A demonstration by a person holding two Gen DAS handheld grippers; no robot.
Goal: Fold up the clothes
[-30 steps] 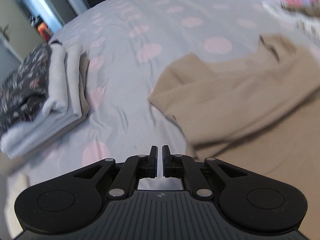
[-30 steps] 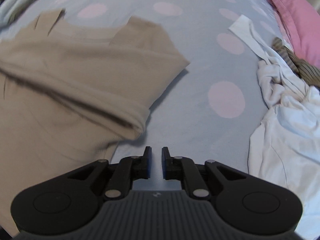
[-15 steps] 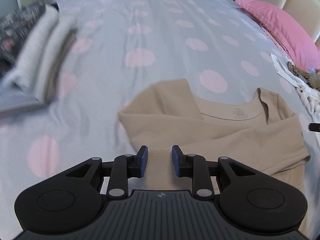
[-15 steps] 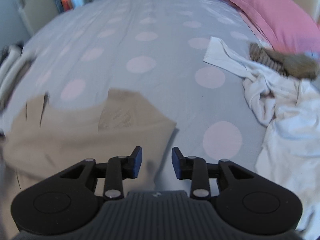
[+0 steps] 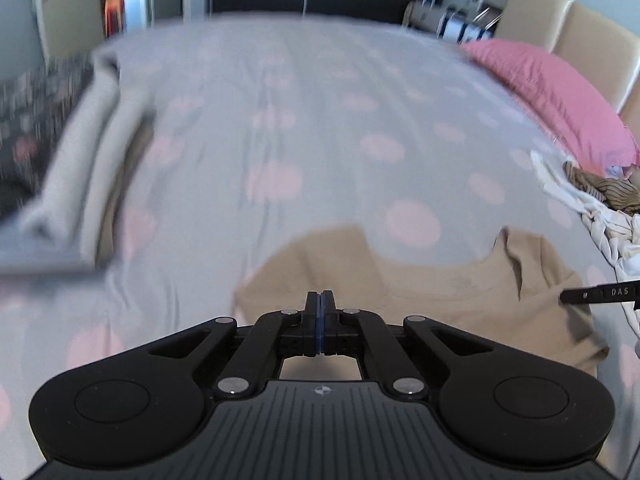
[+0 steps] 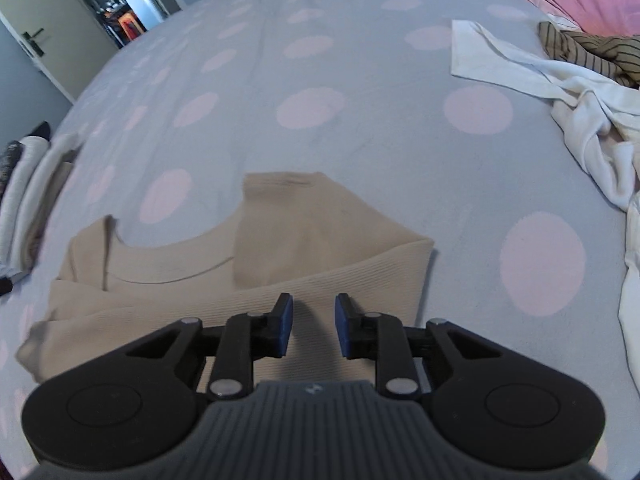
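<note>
Left tongs (image 5: 320, 300) clenched, pads pressed together, nothing visibly between them. Right tongs (image 6: 313, 318) released, gap between the blue pads. Beige top (image 6: 320, 240) lies partly folded on the bed (image 6: 360, 140), right under and just ahead of both tongs; sleeves folded in over the body, neckline ahead. Folded stack (image 5: 80, 168) well to the left of the left tongs, blurred. White garment (image 6: 580, 120) crumpled far right of the right tongs, striped garment (image 6: 588, 46) beyond it, pink pillow (image 5: 560, 96) further right. Right tongs tip shows at the left view's right edge.
</note>
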